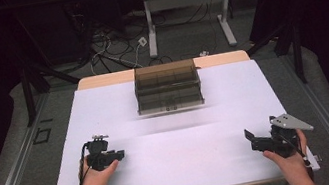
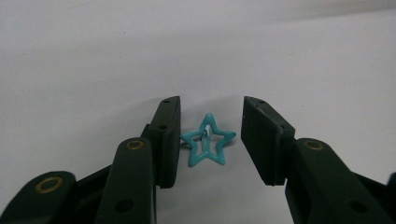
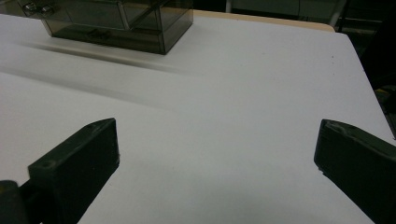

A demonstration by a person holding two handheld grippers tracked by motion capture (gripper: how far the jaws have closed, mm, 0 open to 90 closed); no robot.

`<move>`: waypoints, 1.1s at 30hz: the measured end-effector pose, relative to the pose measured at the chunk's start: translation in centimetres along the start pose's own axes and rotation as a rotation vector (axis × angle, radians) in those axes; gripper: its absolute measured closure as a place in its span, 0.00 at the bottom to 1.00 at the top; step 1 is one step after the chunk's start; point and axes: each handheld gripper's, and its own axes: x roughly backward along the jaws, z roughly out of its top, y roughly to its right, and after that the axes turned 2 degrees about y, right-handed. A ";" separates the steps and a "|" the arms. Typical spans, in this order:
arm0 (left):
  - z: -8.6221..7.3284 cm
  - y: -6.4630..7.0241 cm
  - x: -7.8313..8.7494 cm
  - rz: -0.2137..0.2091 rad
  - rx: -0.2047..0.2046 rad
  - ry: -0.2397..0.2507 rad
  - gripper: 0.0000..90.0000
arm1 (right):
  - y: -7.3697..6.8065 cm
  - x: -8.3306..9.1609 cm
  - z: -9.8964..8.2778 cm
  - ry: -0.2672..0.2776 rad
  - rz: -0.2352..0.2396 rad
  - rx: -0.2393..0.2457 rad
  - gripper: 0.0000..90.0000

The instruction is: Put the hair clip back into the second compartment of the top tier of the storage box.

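**Teal star clip between the left jaws, right jaws spread over bare table**

In the left gripper view the left gripper (image 2: 211, 140) has its two black jaws partly spread, with a small teal star-shaped hair clip of painted metal (image 2: 207, 141) lying flat on the white table top (image 2: 93, 56) between them. The star's nearest point sits just beside the jaw on that view's left, perhaps touching it, though the angle makes this hard to judge; a clear gap separates it from the other jaw. No writing can be read on the clip or the jaws.

The right gripper (image 3: 215, 154) has its jaws spread wide, holding nothing, with bare white surface between them. Beyond its jaws, toward the far edge, stands a smoky transparent plastic drawer box (image 3: 116, 23), cut off at the top of that view; no label is legible on it.

From above, the left hand (image 1: 96, 177) and right hand (image 1: 287, 155) grip the tools near the table's close edge, well apart, with the box (image 1: 167, 86) ahead between them.
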 end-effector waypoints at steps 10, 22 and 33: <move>0.0 0.0 0.0 0.008 -0.010 -0.001 0.68 | 0.0 0.0 0.0 -0.003 0.002 -0.003 0.00; 0.0 0.0 0.0 0.005 -0.020 -0.002 0.69 | 0.0 -0.1 -0.1 0.003 0.010 -0.004 0.00; 0.0 -0.1 0.1 0.007 -0.023 0.006 0.69 | 0.0 -0.2 -0.1 0.002 0.009 -0.001 0.00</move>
